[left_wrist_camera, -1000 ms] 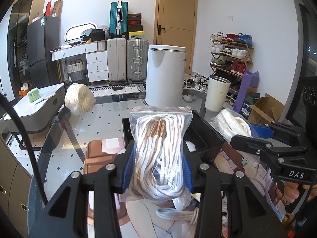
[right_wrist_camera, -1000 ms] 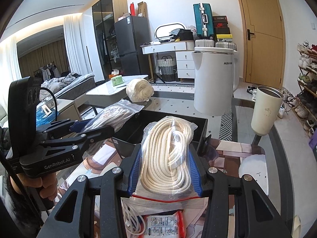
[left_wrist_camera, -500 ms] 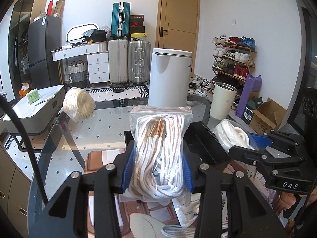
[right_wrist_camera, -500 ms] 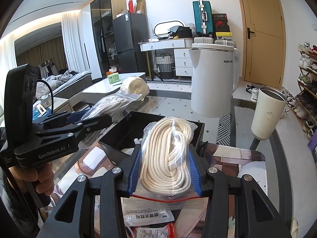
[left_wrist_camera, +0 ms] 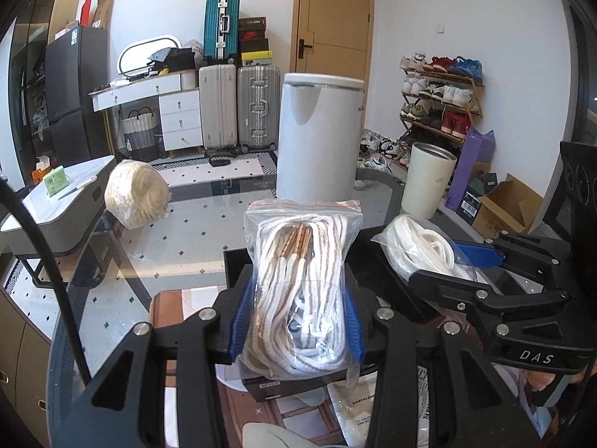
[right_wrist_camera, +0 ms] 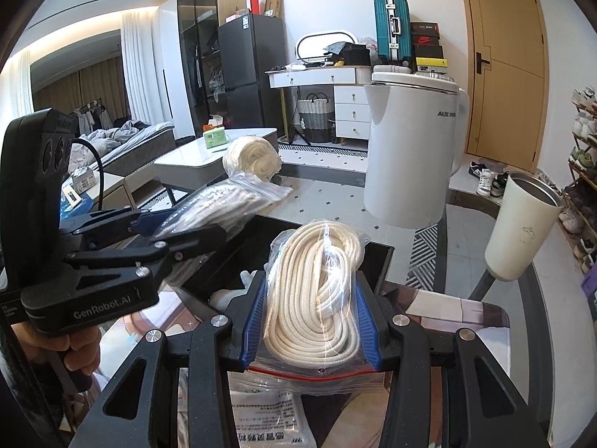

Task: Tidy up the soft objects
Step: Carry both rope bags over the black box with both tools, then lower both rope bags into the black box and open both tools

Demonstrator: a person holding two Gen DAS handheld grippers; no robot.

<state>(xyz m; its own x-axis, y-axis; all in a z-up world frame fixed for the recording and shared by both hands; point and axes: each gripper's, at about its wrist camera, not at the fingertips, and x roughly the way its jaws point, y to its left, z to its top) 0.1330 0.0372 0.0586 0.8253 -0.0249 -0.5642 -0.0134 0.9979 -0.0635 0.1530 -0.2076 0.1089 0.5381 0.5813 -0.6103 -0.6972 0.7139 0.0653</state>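
Each of your cameras sits close behind its own claw, looking forward and slightly down across the glass bench (left_wrist_camera: 194, 231). Both views share the black bin (right_wrist_camera: 328, 239), white appliance (left_wrist_camera: 317, 138) and cream tumbler (right_wrist_camera: 518, 224), and each catches the other claw beside it.
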